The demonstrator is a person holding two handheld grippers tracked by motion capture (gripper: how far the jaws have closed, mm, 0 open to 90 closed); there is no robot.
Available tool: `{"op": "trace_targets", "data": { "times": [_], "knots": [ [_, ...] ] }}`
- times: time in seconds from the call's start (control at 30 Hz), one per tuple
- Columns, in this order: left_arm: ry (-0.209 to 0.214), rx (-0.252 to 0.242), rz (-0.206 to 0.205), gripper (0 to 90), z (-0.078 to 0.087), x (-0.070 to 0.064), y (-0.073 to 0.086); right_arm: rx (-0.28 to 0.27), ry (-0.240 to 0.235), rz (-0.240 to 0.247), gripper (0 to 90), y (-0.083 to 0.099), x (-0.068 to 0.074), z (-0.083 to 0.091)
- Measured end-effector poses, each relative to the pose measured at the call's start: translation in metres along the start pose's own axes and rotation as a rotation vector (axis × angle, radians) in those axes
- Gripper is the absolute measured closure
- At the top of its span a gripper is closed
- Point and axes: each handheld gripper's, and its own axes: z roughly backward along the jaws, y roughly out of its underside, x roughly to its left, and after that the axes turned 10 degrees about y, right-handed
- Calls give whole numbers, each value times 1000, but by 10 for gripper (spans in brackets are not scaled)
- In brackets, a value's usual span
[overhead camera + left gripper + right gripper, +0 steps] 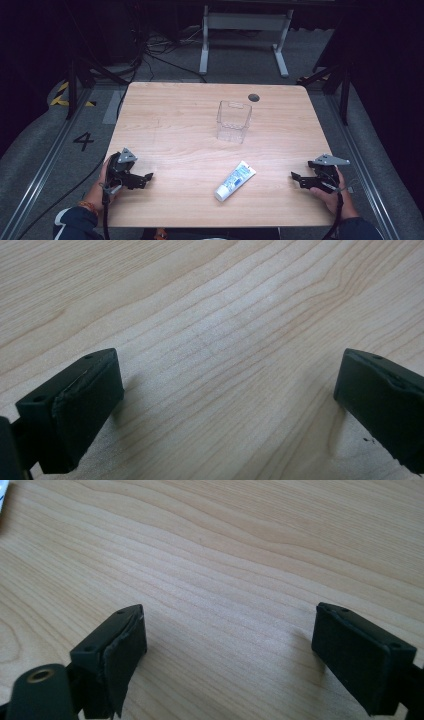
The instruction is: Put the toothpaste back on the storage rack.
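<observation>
A white and blue tube [234, 180] lies on the wooden table [175, 125], slanted, cap toward the front edge. Behind it, past mid-table, stands a clear plastic bin [233, 121], upright with nothing in it. My left gripper [146, 179] rests at the front left of the table, open, held by a hand. My right gripper [296, 178] rests at the front right, open, pointing toward the tube. In the left gripper view the gripper [227, 405] has bare wood between its jaws. In the right gripper view the gripper [230, 652] likewise spans bare wood, and a corner of the tube [3, 497] shows at top left.
A dark round hole [254, 97] sits near the table's far edge. Beyond the table are a white desk frame [245, 30], cables on the floor, and metal rails along both sides.
</observation>
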Motion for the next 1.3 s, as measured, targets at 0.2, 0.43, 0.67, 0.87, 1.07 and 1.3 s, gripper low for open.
{"op": "trace_targets", "data": {
  "times": [0.2, 0.43, 0.67, 0.87, 1.07, 1.3],
  "knots": [
    [-1, 0, -26, 3, 1, 1, 0, 0, 0, 0, 146, 0, 0, 0],
    [24, 14, -38, 3, 2, 4, 0, 2, 1, 0, 146, 0, 0, 0],
    [-12, 59, -45, 22, 1, 1, -9, 2, 3, -2, 146, 0, 0, 0],
    [19, 67, -57, 154, 2, -10, -17, 1, 3, -2, 146, 0, 0, 0],
    [55, 48, -74, 165, 5, -19, -26, 1, 3, -2, 146, 0, 0, 0],
    [28, 72, -109, 200, 4, -33, -43, 1, 3, -2, 146, 0, 0, 0]
  ]
}}
